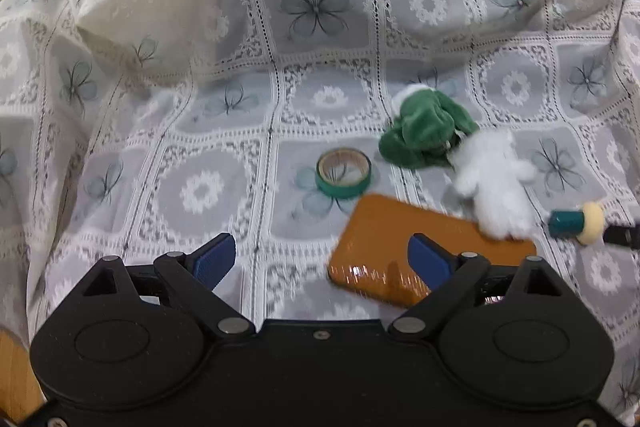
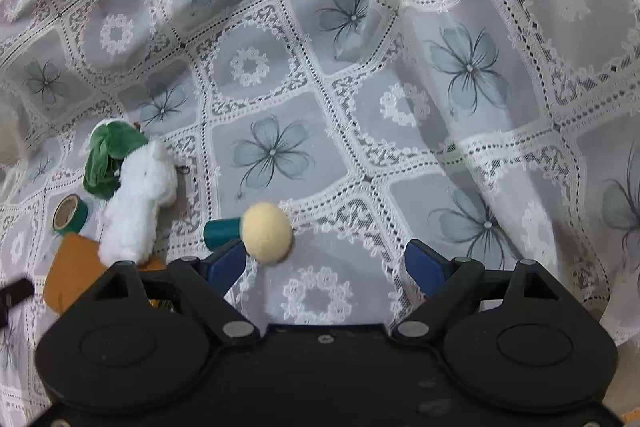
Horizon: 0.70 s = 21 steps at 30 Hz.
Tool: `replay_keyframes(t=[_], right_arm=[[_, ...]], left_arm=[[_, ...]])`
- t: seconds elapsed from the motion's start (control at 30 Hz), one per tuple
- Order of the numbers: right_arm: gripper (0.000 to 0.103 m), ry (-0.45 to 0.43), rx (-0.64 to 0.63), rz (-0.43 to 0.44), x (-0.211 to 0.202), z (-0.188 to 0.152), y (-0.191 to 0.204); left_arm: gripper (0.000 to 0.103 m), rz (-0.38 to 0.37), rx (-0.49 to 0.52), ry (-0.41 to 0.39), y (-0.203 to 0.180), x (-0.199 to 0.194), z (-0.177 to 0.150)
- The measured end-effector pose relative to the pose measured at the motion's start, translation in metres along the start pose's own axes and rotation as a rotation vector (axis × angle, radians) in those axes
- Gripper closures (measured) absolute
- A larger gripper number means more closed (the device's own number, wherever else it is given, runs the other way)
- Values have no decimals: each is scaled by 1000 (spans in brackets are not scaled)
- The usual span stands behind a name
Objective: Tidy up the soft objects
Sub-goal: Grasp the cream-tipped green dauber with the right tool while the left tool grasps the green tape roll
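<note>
- Left gripper (image 1: 320, 259): jaws wide apart, nothing between them. Its right finger sits over the near part of the orange card (image 1: 400, 247).
- Right gripper (image 2: 326, 265): jaws spread, nothing held. The sponge dabber (image 2: 256, 233) lies right at its left fingertip; can't tell if they touch.
- White plush (image 1: 494, 183): on the tablecloth (image 1: 224, 187), its lower end overlapping the card's far right corner.
- Green plush (image 1: 426, 131): just beyond the card, touching the white plush's upper end.
- Tape roll (image 1: 344, 173), green: lying flat just past the card's far left corner, apart from the green plush.
- Dabber: teal handle, cream foam head, lying on its side to the right of the card, near the white plush's lower end.
</note>
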State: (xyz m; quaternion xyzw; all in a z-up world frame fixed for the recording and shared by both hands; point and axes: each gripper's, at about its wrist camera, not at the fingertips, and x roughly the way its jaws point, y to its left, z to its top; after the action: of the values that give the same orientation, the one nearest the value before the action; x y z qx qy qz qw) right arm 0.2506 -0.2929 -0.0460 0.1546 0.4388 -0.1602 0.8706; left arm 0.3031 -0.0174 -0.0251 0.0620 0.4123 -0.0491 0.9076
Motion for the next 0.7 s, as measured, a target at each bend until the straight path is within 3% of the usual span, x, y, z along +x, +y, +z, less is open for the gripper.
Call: replay_keyframes(t=[0.33, 0.5, 0.7], right_arm=[[17, -30, -91, 32, -1, -19, 12], [14, -53, -125, 67, 1, -23, 22], [14, -57, -129, 46, 17, -21, 40]], left_arm=[[12, -40, -11, 36, 0, 52, 33], [12, -46, 34, 28, -6, 67, 40], [12, -55, 54, 34, -9, 79, 40]])
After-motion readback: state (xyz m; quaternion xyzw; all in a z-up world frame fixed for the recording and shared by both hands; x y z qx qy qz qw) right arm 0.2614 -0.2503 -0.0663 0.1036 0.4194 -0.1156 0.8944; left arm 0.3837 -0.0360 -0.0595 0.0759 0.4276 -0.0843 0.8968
